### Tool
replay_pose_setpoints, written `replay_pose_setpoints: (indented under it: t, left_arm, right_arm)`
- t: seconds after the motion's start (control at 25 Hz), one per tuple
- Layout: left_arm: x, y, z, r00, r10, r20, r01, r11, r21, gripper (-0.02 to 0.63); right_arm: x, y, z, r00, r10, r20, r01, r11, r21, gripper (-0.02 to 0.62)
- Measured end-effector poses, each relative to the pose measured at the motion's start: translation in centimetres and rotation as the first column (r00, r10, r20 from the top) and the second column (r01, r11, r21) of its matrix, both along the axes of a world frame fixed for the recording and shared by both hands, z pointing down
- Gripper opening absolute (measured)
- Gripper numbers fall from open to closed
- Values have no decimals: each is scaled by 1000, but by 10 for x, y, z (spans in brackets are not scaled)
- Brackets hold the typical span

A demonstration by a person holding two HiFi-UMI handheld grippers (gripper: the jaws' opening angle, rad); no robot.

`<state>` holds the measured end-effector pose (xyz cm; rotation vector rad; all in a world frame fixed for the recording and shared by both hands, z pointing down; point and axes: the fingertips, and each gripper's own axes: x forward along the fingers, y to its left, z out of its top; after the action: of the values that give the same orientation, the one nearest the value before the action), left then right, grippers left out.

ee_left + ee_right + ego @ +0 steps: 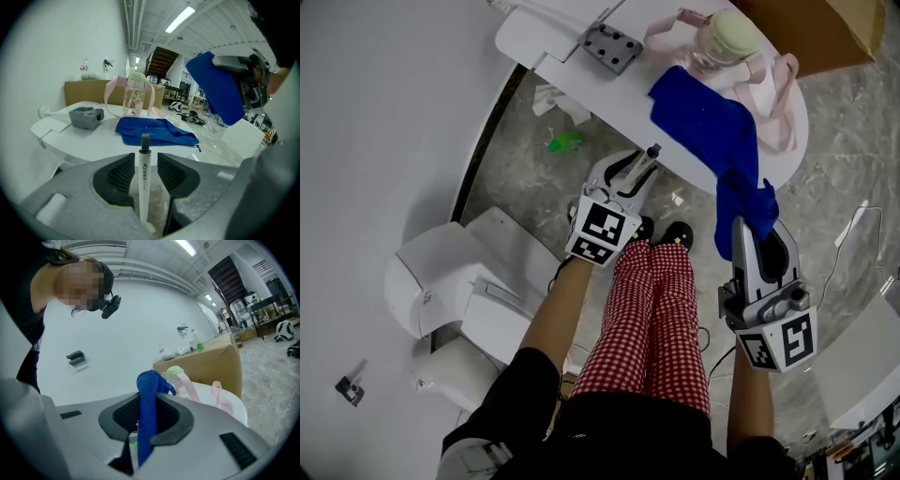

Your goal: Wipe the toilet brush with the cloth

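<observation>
Faintly, toilet brush handle (143,187) shows round logo, small print unreadable.

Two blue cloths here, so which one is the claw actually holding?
The bunched blue cloth, pinched in the right claw. The other blue cloth lies spread flat on the white table, untouched.

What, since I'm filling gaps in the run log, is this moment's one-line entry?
left gripper: open around slim white plastic toilet brush handle | right gripper: shut on blue fabric cloth | cloth and handle: apart

Bright, even light; fisheye-darkened corners
</observation>
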<state>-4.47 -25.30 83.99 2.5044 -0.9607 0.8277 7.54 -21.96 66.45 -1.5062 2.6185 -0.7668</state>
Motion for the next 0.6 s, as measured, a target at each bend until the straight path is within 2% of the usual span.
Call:
replay_pose_setpoints:
  t: [0.4, 0.6]
  left_arm:
    - [4, -5, 24, 1000, -23, -4, 22, 998, -64, 135]
    - [4, -12, 29, 999, -54, -6, 54, 997, -64, 135]
  right_arm:
    - [10, -10, 5, 1000, 14, 16, -13, 1000, -11, 63]
    - [14, -11, 9, 1000, 22, 9, -22, 999, -24, 63]
